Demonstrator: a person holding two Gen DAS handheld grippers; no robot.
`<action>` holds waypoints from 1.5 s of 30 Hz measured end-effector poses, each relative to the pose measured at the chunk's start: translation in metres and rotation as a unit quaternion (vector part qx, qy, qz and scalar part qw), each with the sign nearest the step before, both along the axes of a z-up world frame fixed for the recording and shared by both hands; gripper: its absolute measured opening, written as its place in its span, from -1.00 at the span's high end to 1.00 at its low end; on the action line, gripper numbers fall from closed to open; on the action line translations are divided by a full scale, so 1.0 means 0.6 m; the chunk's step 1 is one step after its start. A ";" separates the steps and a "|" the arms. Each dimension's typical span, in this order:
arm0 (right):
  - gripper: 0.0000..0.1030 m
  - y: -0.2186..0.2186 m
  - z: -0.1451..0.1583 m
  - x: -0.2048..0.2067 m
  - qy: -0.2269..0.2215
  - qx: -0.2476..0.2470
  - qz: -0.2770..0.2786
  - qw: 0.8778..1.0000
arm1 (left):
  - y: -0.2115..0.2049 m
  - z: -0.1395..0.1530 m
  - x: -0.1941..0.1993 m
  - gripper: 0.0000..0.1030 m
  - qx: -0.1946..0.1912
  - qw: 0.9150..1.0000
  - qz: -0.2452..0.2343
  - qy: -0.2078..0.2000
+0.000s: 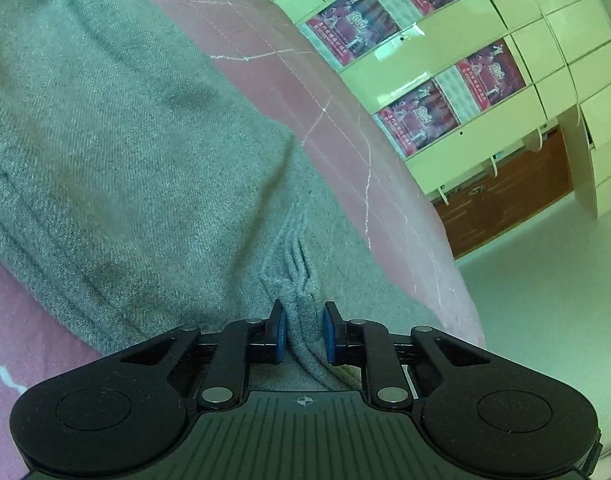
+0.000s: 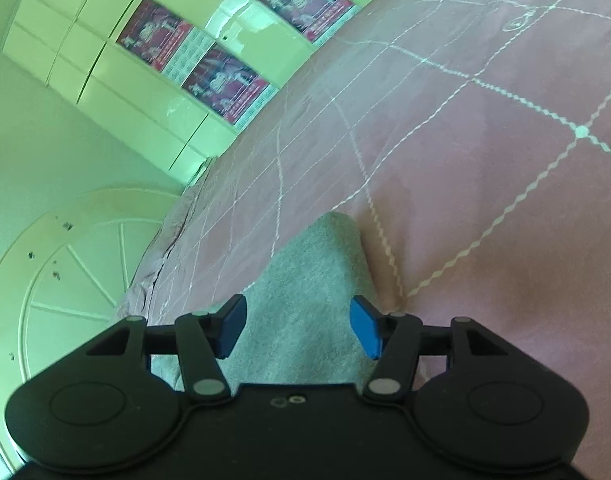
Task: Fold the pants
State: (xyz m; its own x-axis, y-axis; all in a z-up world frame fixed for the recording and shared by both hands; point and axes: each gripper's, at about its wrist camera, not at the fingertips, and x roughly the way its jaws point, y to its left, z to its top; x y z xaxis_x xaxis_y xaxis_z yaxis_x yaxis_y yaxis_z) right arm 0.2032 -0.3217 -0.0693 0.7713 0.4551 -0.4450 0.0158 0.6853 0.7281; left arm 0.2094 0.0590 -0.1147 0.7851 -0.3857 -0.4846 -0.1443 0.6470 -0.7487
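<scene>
The grey pants (image 1: 137,152) lie spread on a pink bedspread (image 1: 273,80). In the left wrist view my left gripper (image 1: 304,330) is shut on a bunched fold of the pants' edge, and the cloth puckers into ridges between the blue pads (image 1: 280,332). In the right wrist view a rounded corner of the pants (image 2: 305,280) lies flat on the bedspread (image 2: 465,160). My right gripper (image 2: 299,326) stands over that corner, jaws apart. The cloth runs smooth between its blue pads (image 2: 367,330) with no pinch showing.
The bedspread is quilted with white stitched lines. Beyond the bed edge stand pale green cabinets (image 1: 505,12) with red posters (image 2: 221,80), a brown wooden unit (image 1: 505,196) and pale floor (image 1: 545,300). A round white slatted object (image 2: 77,264) sits left of the bed.
</scene>
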 end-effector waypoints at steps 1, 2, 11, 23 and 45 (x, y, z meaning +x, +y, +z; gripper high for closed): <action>0.07 0.006 -0.002 0.000 0.003 -0.006 0.005 1.000 | 0.000 -0.002 0.001 0.64 -0.004 1.000 0.002 0.000; 0.07 0.011 -0.005 0.000 0.004 -0.012 0.008 1.000 | 0.002 -0.003 0.000 0.64 -0.007 1.000 0.002 0.001; 0.11 0.010 -0.016 0.000 0.014 -0.016 0.013 1.000 | 0.020 -0.009 -0.010 0.64 -0.010 1.000 -0.003 0.002; 0.09 0.012 -0.005 -0.004 0.009 -0.014 0.019 1.000 | 0.027 0.006 -0.034 0.64 0.031 0.999 -0.003 -0.010; 1.00 0.045 0.051 0.031 -0.021 -0.182 0.036 0.982 | 0.023 0.055 -0.040 -0.24 0.165 0.986 0.003 -0.032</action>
